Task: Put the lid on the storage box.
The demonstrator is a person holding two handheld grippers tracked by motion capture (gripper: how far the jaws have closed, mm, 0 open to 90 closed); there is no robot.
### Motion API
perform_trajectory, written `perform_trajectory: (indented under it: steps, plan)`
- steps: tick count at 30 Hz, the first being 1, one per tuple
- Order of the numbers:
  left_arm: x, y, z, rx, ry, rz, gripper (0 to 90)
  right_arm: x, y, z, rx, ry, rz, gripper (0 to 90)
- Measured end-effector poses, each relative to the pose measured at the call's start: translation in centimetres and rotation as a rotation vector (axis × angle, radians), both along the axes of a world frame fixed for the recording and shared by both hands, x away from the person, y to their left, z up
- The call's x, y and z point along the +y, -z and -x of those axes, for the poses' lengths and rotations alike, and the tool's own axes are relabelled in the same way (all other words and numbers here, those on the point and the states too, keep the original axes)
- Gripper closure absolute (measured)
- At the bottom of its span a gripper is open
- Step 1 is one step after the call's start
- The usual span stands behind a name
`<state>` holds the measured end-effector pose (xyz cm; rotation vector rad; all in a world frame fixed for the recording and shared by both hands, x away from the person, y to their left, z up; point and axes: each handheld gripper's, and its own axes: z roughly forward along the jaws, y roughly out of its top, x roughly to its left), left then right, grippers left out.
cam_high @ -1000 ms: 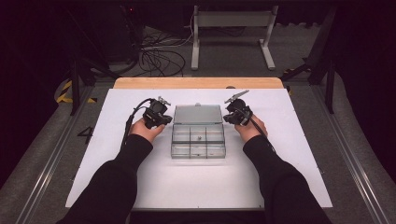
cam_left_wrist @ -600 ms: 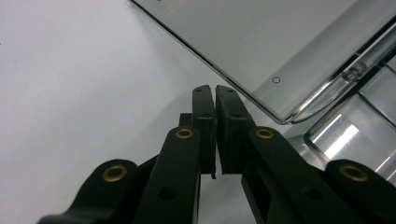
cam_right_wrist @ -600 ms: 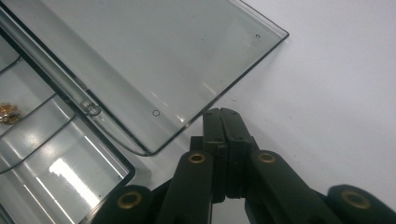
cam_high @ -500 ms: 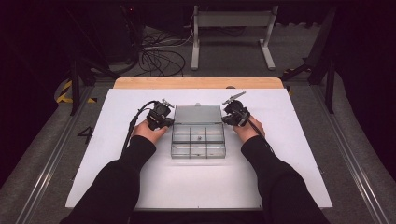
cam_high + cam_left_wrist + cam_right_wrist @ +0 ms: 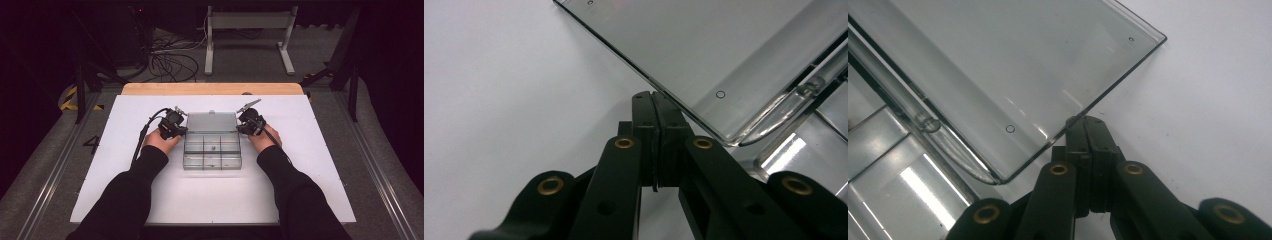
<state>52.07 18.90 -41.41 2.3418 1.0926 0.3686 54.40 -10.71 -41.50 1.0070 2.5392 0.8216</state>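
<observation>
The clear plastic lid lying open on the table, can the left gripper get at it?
Probably yes. The left gripper, jaws shut, sits right at the side edge of the clear plastic lid, with nothing between them.

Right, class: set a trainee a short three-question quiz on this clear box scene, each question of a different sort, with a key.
1. True or false: the lid of the clear box lies open.
2. The left gripper has its jaws: A) wide apart, B) pressed together, C) around a cable.
3. Fill in: the right gripper has its tips at the lid's ____.

Key: 1 true; 2 B; 3 edge.
</observation>
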Motion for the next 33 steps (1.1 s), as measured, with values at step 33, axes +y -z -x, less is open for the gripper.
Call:
perform_trajectory:
  steps: [33]
  plan:
    - [0.10, 0.13, -0.22, 0.010, -0.013, 0.028, 89.2, 0.58, 0.02, -0.61, -0.008, -0.004, 0.016, 90.0]
